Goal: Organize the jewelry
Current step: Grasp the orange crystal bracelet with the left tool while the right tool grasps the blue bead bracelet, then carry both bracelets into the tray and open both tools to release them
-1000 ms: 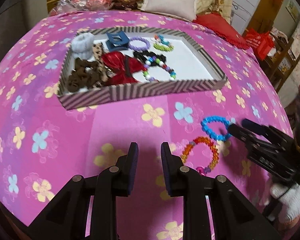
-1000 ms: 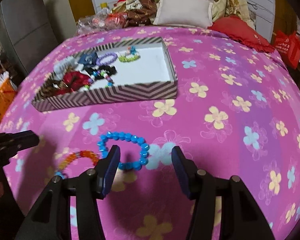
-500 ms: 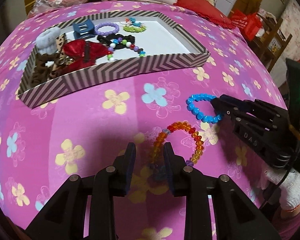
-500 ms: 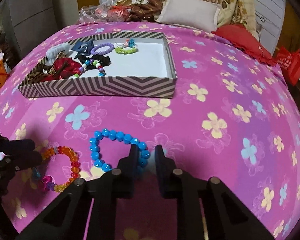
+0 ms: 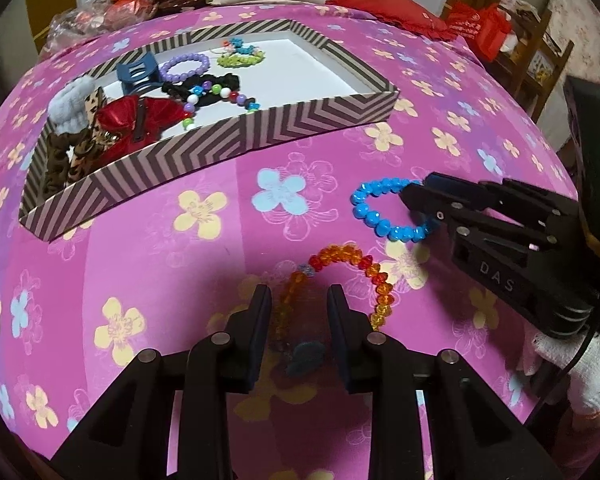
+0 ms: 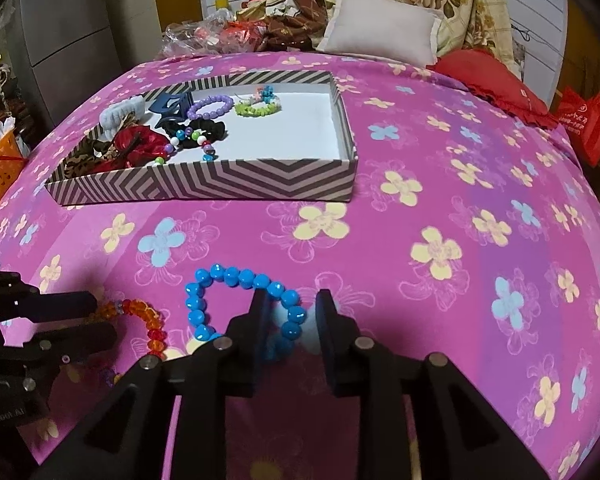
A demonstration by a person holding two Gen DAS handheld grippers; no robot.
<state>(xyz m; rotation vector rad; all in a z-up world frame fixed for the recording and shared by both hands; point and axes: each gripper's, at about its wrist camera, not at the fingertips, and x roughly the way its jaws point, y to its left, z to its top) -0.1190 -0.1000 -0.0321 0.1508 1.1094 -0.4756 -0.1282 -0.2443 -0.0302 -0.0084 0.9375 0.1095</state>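
Two bracelets lie on the floral bedspread (image 5: 148, 264) before the striped tray (image 5: 260, 136). Left view: left gripper (image 5: 298, 300), narrowly parted, straddles the orange bracelet (image 5: 364, 268). Right view: right gripper (image 6: 288, 308), slightly apart, brackets the blue bracelet (image 6: 236, 280); hair ties (image 6: 140, 144) crowd the tray's left end.

left claw (image 5: 299, 312): black, silver screws | right claw (image 6: 288, 316): black, "DAS", white glove

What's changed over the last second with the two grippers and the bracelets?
The right gripper narrowed its jaws around the near side of the blue bracelet. The left gripper moved right to straddle the orange bracelet. Neither visibly clamps yet. Both bracelets lie where they were; the box and its contents are unchanged.
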